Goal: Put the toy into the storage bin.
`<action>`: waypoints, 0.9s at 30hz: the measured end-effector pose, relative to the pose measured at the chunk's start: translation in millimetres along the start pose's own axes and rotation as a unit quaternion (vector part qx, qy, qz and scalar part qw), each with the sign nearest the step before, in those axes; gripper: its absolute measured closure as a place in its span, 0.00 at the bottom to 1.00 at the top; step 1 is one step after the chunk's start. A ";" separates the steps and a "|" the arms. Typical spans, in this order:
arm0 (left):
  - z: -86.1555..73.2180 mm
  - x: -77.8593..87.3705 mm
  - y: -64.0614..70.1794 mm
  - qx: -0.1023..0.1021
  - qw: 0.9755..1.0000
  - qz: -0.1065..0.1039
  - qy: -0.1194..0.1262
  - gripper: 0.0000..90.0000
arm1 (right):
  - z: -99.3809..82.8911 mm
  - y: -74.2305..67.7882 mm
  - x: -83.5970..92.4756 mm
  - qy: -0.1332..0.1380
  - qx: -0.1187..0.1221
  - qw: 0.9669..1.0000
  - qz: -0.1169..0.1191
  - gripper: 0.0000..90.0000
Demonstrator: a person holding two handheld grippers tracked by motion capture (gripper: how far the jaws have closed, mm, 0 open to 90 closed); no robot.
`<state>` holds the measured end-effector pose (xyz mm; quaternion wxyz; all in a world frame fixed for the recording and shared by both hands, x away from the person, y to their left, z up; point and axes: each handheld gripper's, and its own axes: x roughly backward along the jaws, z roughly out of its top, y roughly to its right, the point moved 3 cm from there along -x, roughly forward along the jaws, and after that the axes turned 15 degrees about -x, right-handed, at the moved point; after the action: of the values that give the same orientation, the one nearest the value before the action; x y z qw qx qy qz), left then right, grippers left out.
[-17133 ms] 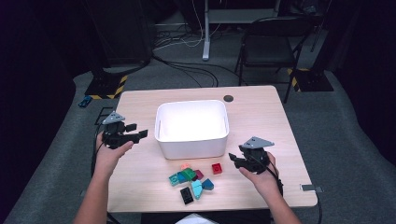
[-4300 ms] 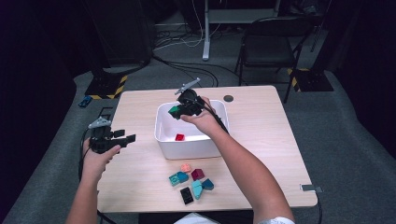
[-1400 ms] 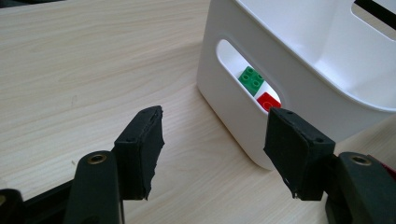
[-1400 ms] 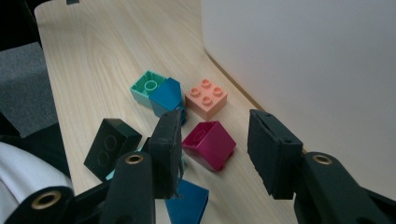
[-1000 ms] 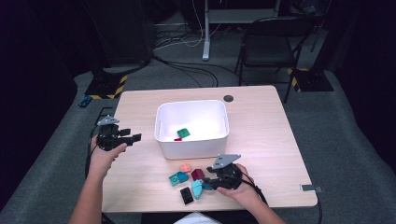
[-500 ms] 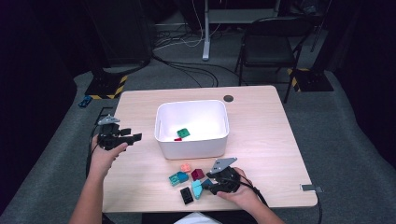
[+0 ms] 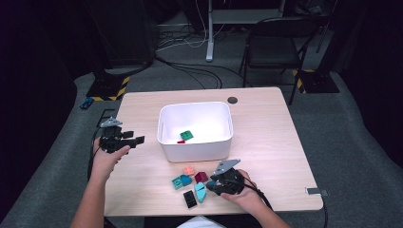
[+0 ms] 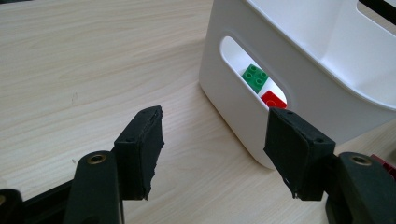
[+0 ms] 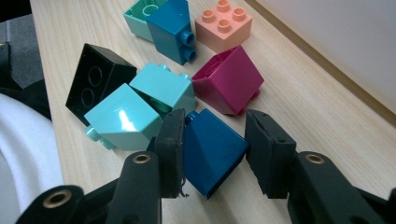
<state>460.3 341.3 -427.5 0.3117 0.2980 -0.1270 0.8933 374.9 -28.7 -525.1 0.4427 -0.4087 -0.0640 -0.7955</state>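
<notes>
Pale wooden table [image 7: 266, 118] on grey carpet [image 7: 342, 123], dark room.

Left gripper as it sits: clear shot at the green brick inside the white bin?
Probably not directly. The left gripper sits open beside the white plastic bin, and the green studded brick is visible through the bin's handle slot; the wall blocks a level approach. It would likely need to go over the rim.

Light-blue bricks [image 9: 140, 109] and a magenta brick [image 9: 229, 80] crowd the jaws; right of them the table [image 7: 275, 156] lies open.
</notes>
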 end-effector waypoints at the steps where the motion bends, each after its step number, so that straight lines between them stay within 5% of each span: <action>1: 0.0 0.3 -0.1 0.000 1.000 0.000 0.000 0.41 | 0.4 0.6 0.2 0.001 0.003 1.000 -0.001 0.65; 27: -1.9 2.6 -1.5 0.004 1.000 0.003 -0.001 0.41 | 29.1 1.5 30.2 0.019 -0.010 1.000 0.011 0.66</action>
<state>458.8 344.5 -427.4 0.3075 0.2994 -0.1244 0.8946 385.1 -35.8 -485.0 0.4482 -0.3987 -0.0435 -0.7989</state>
